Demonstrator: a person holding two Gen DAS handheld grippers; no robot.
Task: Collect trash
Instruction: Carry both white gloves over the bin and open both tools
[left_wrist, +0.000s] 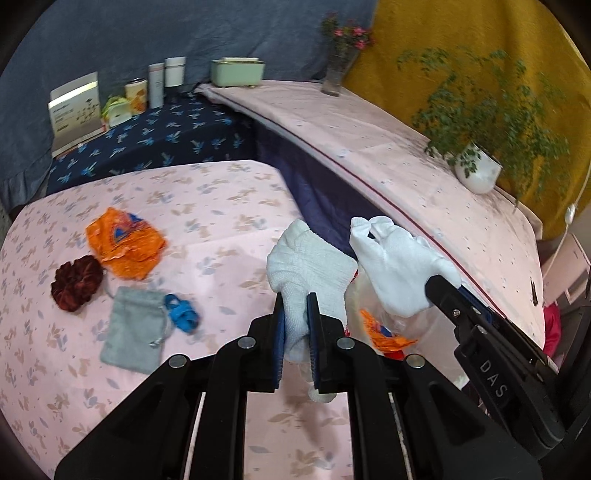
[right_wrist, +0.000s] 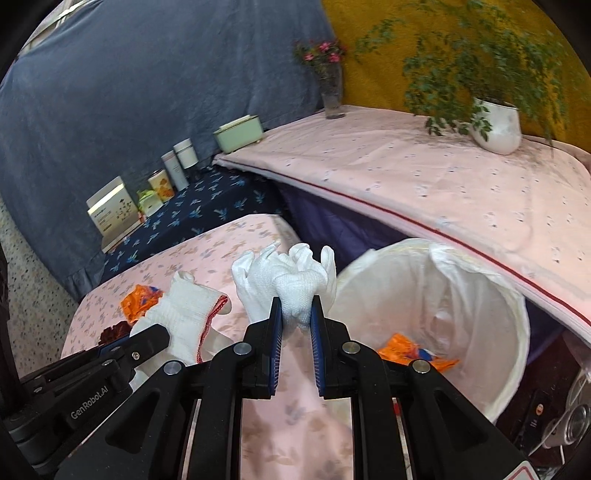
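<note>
across the pink flowered table (left_wrist: 229, 206) lay an orange wrapper (left_wrist: 125, 245), a dark red scrunchie (left_wrist: 77, 282), a grey pouch (left_wrist: 133, 334) and a small blue clip (left_wrist: 181, 312), all left of the grippers and well apart from them. beyond the table's far edge ran a navy flowered surface (left_wrist: 162, 136) with tins and a box, and to the right a higher pink shelf (right_wrist: 424, 184) carried a white potted plant (right_wrist: 498, 125), a flower vase (right_wrist: 332, 96) and a pale green box (right_wrist: 239, 133). between table and shelf stood a white lined bin (right_wrist: 491, 332), just beside the table's right edge, with a crumpled orange wrapper (right_wrist: 410, 350) inside at the bottom. the left gripper (left_wrist: 295, 328) was clamped on a white knit glove (left_wrist: 310, 269) with a red-trimmed cuff, held above the table near that edge. the right gripper (right_wrist: 295, 317) was pinched on a second white glove (right_wrist: 288, 277), just beside the bin's rim. the two gloves hung near each other, apart.
</note>
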